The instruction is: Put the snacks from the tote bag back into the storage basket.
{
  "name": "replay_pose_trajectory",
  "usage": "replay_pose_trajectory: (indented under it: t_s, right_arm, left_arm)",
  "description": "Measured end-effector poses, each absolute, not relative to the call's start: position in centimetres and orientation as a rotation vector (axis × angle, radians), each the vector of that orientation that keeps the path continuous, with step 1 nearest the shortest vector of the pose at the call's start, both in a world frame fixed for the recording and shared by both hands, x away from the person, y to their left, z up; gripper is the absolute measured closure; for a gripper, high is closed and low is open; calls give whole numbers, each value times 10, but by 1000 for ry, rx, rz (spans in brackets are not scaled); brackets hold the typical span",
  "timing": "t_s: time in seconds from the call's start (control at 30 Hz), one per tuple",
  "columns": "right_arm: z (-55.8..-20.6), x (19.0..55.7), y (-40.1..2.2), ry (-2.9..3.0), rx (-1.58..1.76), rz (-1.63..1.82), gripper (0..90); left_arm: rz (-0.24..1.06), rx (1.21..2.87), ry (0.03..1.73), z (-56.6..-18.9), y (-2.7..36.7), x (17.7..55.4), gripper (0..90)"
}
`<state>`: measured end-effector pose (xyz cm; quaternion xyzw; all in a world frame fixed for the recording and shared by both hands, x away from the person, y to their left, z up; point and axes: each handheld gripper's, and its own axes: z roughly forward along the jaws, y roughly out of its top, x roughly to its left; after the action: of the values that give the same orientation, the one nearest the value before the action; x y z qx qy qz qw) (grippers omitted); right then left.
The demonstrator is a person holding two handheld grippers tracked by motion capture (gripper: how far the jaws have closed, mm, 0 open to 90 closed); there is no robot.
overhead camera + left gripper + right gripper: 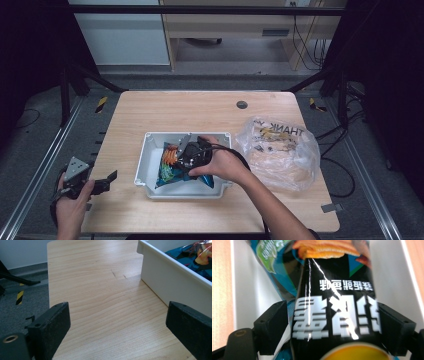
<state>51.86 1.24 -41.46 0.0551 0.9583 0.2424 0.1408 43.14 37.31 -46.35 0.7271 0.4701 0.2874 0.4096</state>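
Right tool (pixel 186 161) over white bin (pixel 145 165), jaws apart, pads flanking black snack bag (pixel 334 312) lying in bin, not pressing. Bag likely light, crinkly, slippery foil, contents fragile; pinch a seam edge. Left tool (pixel 107 181) wide, empty, at desk (pixel 200 107) edge.

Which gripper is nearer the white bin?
Right. The right gripper is over the white bin, its fingers astride a black snack bag. The left gripper sits open beside the bin, off its left wall.
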Motion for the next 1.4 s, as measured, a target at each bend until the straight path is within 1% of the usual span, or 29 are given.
replay_pose_trajectory:
  t_s: [0.27,0.53,1.07,1.4]
  right_arm:
    - [-401,515,0,2733,184,746,173]
    - [-393,515,-10,2704,236,798,138]
    - [-374,510,-23,2651,301,874,112]
    - [-361,507,-37,2611,396,892,88]
  left_arm:
    - [722,1831,1189,-464,373,431,53]
    - [722,1832,1188,-464,373,431,53]
    - [723,1834,1189,-464,373,431,53]
    - [726,1824,1202,-464,374,429,53]
